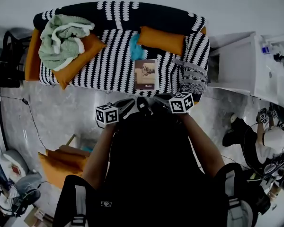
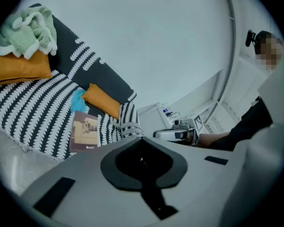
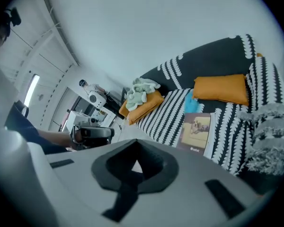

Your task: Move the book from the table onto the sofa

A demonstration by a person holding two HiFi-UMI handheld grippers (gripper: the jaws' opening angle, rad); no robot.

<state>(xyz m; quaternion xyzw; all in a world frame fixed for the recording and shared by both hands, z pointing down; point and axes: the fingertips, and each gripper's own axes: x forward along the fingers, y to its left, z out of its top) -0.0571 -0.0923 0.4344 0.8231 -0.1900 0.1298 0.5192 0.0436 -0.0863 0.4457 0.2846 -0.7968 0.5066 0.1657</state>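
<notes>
Noting book (image 1: 146,74) flat on sofa (image 1: 109,65) seat; judged done. Seeing left gripper (image 1: 128,106) and right gripper (image 1: 161,100) closed, empty, clear of it

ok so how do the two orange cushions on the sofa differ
The left cushion has a green blanket piled on it; the right cushion is bare. The left cushion sits cornerwise at one end of the sofa; the right cushion sits lengthwise against its back. The book lies just in front of the right cushion, well away from the left cushion. Both are plain orange.
</notes>
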